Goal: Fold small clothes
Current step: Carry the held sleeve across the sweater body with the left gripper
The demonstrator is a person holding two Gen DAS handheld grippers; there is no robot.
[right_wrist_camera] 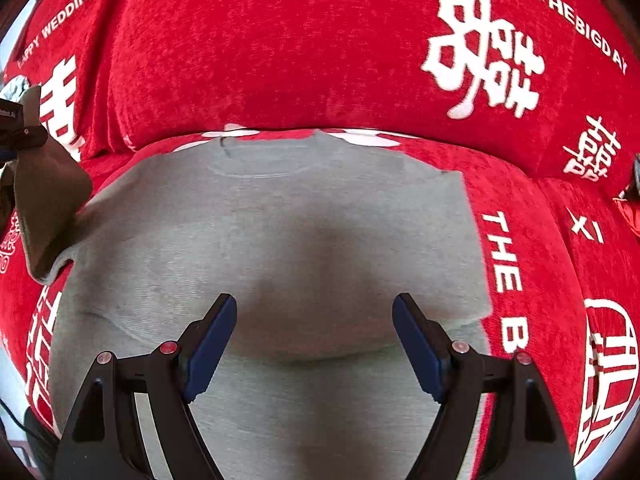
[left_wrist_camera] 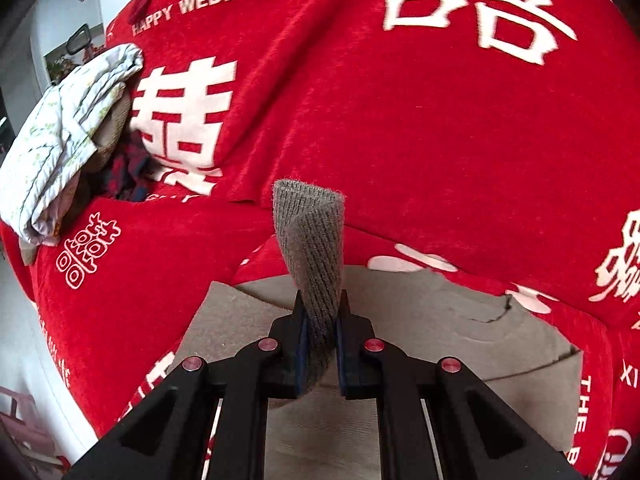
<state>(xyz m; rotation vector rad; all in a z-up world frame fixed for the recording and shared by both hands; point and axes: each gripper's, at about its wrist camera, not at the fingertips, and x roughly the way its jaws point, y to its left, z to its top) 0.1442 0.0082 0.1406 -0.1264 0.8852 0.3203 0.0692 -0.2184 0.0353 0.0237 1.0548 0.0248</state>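
A small grey knit sweater (right_wrist_camera: 280,232) lies flat on the red sofa cover, neckline at the far side. My left gripper (left_wrist_camera: 322,312) is shut on the sweater's ribbed sleeve cuff (left_wrist_camera: 312,240) and holds it lifted and twisted above the body of the sweater (left_wrist_camera: 400,320). In the right wrist view the lifted sleeve (right_wrist_camera: 44,200) hangs at the far left with the left gripper (right_wrist_camera: 16,128) above it. My right gripper (right_wrist_camera: 314,320) is open and empty, hovering over the lower middle of the sweater.
The red sofa cover (left_wrist_camera: 400,120) with white characters and lettering covers seat and backrest. A pile of other clothes, with a white floral garment (left_wrist_camera: 64,136) on top, lies at the left end of the sofa. White floor (left_wrist_camera: 24,340) shows at the left.
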